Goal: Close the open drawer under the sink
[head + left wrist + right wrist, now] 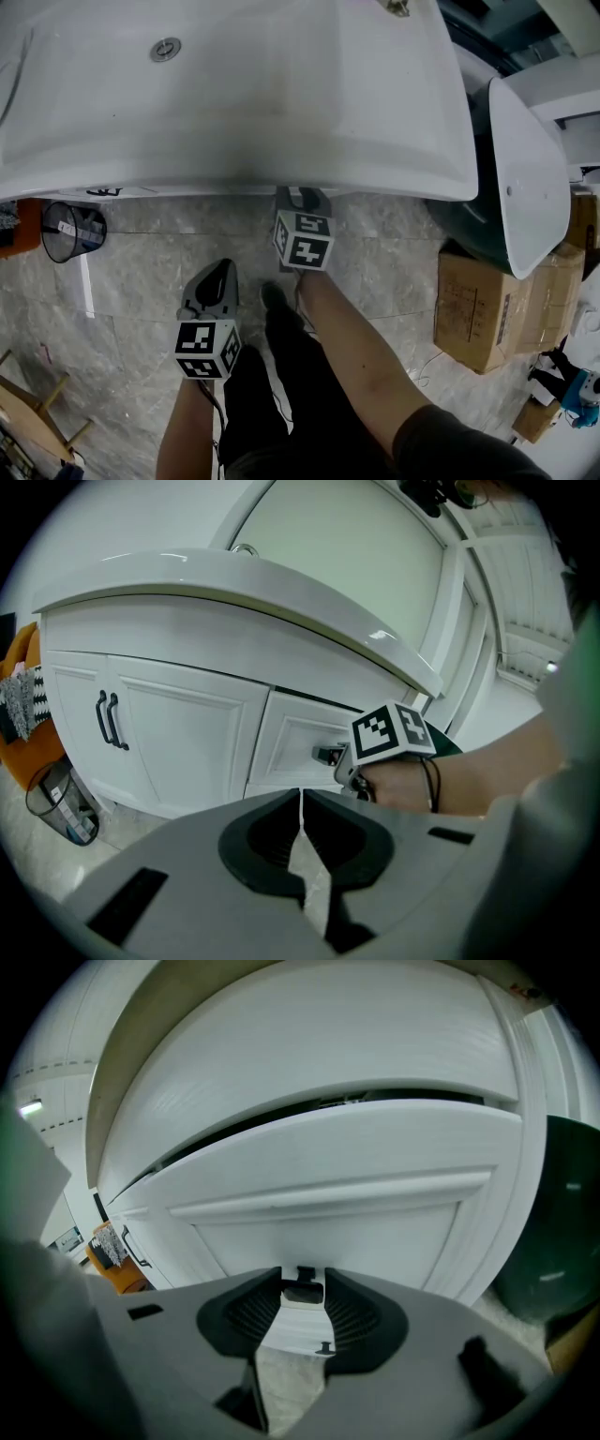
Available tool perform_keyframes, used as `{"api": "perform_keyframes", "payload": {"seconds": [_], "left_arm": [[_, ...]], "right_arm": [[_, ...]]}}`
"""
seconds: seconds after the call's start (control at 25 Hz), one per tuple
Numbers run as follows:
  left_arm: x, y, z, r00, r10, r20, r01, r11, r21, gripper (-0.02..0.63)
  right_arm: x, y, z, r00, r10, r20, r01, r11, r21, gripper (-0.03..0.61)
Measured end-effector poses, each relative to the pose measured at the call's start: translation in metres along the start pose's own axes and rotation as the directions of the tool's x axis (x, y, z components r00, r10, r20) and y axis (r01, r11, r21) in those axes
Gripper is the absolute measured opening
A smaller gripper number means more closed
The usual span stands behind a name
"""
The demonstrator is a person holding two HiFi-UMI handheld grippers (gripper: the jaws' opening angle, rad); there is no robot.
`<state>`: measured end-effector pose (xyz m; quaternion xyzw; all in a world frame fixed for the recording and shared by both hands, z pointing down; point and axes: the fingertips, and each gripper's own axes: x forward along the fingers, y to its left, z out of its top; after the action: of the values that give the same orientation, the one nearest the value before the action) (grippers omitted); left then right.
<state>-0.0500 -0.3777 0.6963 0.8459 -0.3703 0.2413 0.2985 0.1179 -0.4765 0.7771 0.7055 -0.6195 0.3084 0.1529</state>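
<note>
The white drawer (328,1213) under the sink (244,94) stands slightly out, with a dark gap along its top edge. My right gripper (302,1283) is shut on the drawer's small dark handle (302,1290), one pad on each side of it. In the left gripper view the same gripper, with its marker cube (394,731), sits at the handle (327,755) of the drawer (295,738). In the head view the right gripper (300,202) reaches under the sink's front rim. My left gripper (220,272) hangs back over the floor, shut and holding nothing (300,794).
To the drawer's left are two cabinet doors with black handles (108,719). A black wire bin (73,231) stands on the grey tile floor at the left. Cardboard boxes (487,309) and a dark green tub (469,216) crowd the right. The person's dark-trousered legs (281,375) stand below.
</note>
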Motion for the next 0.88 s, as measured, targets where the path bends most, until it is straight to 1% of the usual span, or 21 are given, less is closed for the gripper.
{"api": "perform_keyframes", "payload": {"seconds": [0.24, 0.44, 0.52, 0.64, 0.88], "left_arm": [[-0.002, -0.002, 0.0, 1.0, -0.008, -0.001, 0.008, 1.0, 0.001, 0.02], [-0.01, 0.002, 0.002, 1.0, -0.008, 0.006, 0.008, 1.0, 0.005, 0.02], [-0.016, 0.003, 0.004, 1.0, -0.01, 0.01, 0.01, 1.0, 0.007, 0.02], [-0.027, 0.003, 0.007, 1.0, -0.02, 0.018, 0.02, 1.0, 0.017, 0.02], [-0.063, 0.002, 0.02, 0.997, -0.052, 0.052, 0.05, 0.998, 0.05, 0.02]], "right_arm": [[0.0, 0.0, -0.002, 1.0, 0.004, -0.002, -0.004, 1.0, -0.021, 0.152], [0.0, 0.001, -0.003, 1.0, 0.004, -0.027, -0.004, 1.0, 0.002, 0.152], [-0.003, 0.001, -0.002, 0.999, -0.003, -0.037, 0.003, 1.0, -0.004, 0.152], [-0.015, -0.001, -0.003, 0.999, -0.031, -0.041, 0.03, 0.999, -0.029, 0.152], [-0.062, 0.008, -0.008, 0.997, -0.071, -0.029, 0.071, 0.997, -0.008, 0.152]]}}
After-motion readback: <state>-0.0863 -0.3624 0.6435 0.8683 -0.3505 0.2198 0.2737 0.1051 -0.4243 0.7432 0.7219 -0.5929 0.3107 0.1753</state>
